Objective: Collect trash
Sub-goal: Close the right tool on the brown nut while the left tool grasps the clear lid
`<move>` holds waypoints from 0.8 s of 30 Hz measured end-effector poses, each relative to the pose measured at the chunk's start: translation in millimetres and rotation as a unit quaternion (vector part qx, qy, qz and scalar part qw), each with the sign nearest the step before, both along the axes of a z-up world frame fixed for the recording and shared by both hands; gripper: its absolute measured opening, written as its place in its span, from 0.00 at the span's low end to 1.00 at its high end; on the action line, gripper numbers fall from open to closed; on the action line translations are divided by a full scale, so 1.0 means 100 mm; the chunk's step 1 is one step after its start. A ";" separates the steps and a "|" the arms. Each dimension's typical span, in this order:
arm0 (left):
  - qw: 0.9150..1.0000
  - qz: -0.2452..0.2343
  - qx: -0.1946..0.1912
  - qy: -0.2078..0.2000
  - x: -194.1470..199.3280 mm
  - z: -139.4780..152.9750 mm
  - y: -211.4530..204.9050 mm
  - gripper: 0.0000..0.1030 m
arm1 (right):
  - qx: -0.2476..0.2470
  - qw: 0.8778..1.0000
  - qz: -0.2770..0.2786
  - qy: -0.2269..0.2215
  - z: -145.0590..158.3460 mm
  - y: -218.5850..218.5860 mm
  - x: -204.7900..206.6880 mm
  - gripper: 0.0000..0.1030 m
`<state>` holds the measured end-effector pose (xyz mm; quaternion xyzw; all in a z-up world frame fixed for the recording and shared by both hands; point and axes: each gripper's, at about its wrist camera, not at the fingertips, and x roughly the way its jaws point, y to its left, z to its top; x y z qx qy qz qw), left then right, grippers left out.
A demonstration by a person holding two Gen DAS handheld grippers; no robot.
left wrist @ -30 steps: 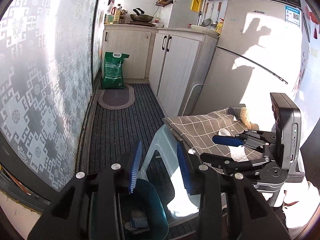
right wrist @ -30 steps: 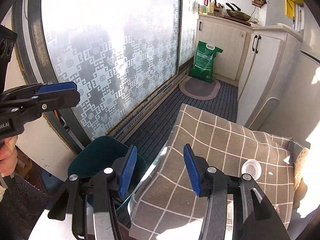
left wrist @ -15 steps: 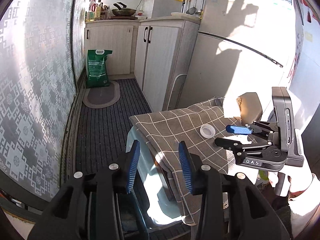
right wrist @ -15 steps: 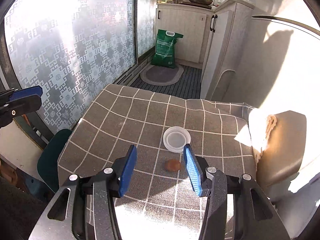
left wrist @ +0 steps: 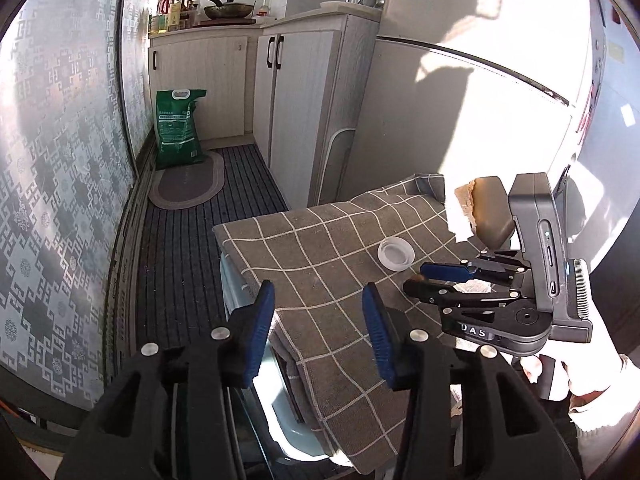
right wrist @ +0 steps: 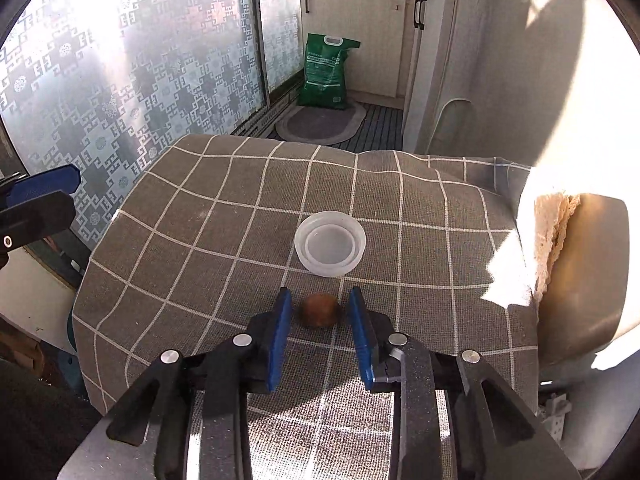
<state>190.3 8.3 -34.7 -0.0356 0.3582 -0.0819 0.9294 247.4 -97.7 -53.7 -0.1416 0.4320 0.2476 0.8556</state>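
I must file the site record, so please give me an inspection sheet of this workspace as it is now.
Surface: grey checked cloth over a low stand.
Job's things: small brown lump and white plastic lid lying on the cloth, apart.
Clutter: nothing seen.
Grippers: right gripper closing, lump between its pads, gaps both sides; left gripper opening, nothing in it.
Cables: nothing seen.
Surroundings: green sack, oval mat, cabinets, frosted patterned glass.

A narrow home kitchen: pale cabinets (left wrist: 276,92) carry a pan (left wrist: 228,9) and oil bottles (left wrist: 170,4) (utensils hang above), a fridge (left wrist: 460,120) stands beside them, a green sack (left wrist: 178,128) and oval mat (left wrist: 186,182) lie on the floor by frosted sliding glass (right wrist: 120,60).
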 end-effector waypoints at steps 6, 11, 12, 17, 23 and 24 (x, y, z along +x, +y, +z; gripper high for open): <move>1.000 -0.013 0.006 0.014 0.12 -0.10 -0.19 0.50 | 0.000 1.000 0.000 -0.003 0.02 -0.05 -0.01 0.20; 0.999 -0.029 0.018 0.032 0.23 -0.25 -0.38 0.50 | 0.016 1.000 -0.013 -0.006 0.13 -0.25 -0.01 0.20; 0.999 -0.032 0.021 0.036 0.25 -0.28 -0.43 0.50 | 0.021 1.000 -0.016 -0.007 0.15 -0.29 -0.01 0.20; 0.996 -0.054 0.041 0.054 0.36 -0.45 -0.71 0.53 | 0.041 0.999 -0.026 -0.008 0.25 -0.49 -0.01 0.20; 0.994 -0.063 0.062 0.068 0.53 -0.61 -0.94 0.53 | 0.056 0.998 -0.025 -0.005 0.28 -0.61 -0.04 0.20; 0.994 -0.062 0.063 0.070 0.56 -0.62 -0.96 0.53 | 0.059 0.998 -0.025 -0.005 0.29 -0.63 -0.05 0.20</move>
